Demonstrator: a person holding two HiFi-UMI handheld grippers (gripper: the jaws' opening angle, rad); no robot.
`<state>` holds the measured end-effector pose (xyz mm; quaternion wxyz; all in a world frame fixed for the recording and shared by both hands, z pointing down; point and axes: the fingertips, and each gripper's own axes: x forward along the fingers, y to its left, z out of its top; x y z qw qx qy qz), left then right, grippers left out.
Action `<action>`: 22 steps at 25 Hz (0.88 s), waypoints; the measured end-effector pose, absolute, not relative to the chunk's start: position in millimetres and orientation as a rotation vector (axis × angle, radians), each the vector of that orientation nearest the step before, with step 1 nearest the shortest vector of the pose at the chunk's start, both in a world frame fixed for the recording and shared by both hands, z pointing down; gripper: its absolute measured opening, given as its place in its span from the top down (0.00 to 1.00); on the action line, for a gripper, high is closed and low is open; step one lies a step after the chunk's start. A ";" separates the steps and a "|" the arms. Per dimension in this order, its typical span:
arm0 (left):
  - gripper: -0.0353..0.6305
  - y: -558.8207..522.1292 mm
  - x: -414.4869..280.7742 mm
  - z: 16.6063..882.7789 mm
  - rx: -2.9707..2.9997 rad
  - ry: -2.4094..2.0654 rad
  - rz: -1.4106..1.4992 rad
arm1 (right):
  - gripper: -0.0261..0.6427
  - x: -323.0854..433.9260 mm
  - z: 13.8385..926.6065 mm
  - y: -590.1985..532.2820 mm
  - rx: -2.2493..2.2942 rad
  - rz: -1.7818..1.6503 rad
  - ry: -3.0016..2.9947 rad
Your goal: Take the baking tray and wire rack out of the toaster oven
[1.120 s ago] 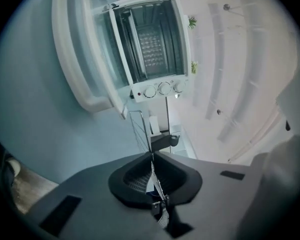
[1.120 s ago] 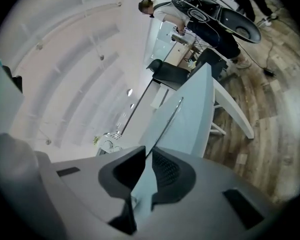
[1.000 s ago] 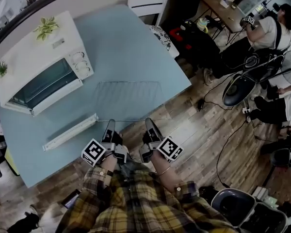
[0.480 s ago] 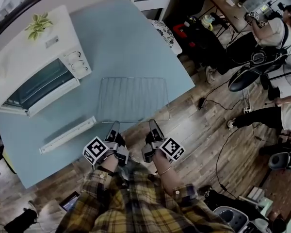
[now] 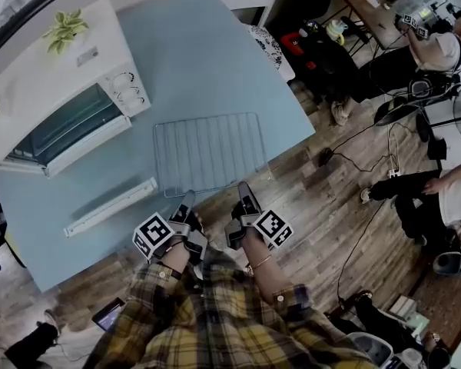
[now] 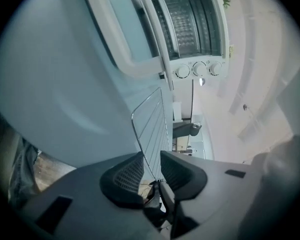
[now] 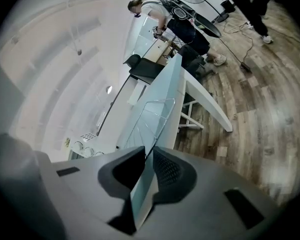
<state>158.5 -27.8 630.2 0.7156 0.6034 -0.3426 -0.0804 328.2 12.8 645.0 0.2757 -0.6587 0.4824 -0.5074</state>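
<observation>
At lower middle, the wire rack (image 5: 209, 154) lies on the table (image 5: 207, 60). My left gripper (image 5: 187, 198) has just been opening its jaws, the rack's edge loose between them; my right gripper (image 5: 244, 188) clamps that edge, and I'd release it without dragging.

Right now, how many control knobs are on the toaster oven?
3, in one row on the toaster oven's front panel, seen in the left gripper view: first knob, middle knob, last knob. None appears hidden.
</observation>
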 end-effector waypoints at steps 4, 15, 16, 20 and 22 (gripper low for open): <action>0.79 -24.3 154.0 632.4 1.313 -0.765 -0.168 | 0.88 324.9 649.5 9.1 -1.777 -1.368 1.297; 0.70 -0.9 150.8 630.9 1.241 -0.708 -0.142 | 0.88 326.3 650.8 2.1 -1.844 -1.344 1.295; 0.70 2.4 149.8 631.5 1.232 -0.704 -0.142 | 0.88 328.5 651.2 2.1 -1.853 -1.339 1.286; 0.67 9.3 143.1 633.3 1.220 -0.705 -0.152 | 0.88 336.1 649.3 -0.8 -1.851 -1.326 1.283; 0.67 9.6 139.0 633.4 1.219 -0.712 -0.160 | 0.88 334.6 648.4 -1.2 -1.839 -1.336 1.293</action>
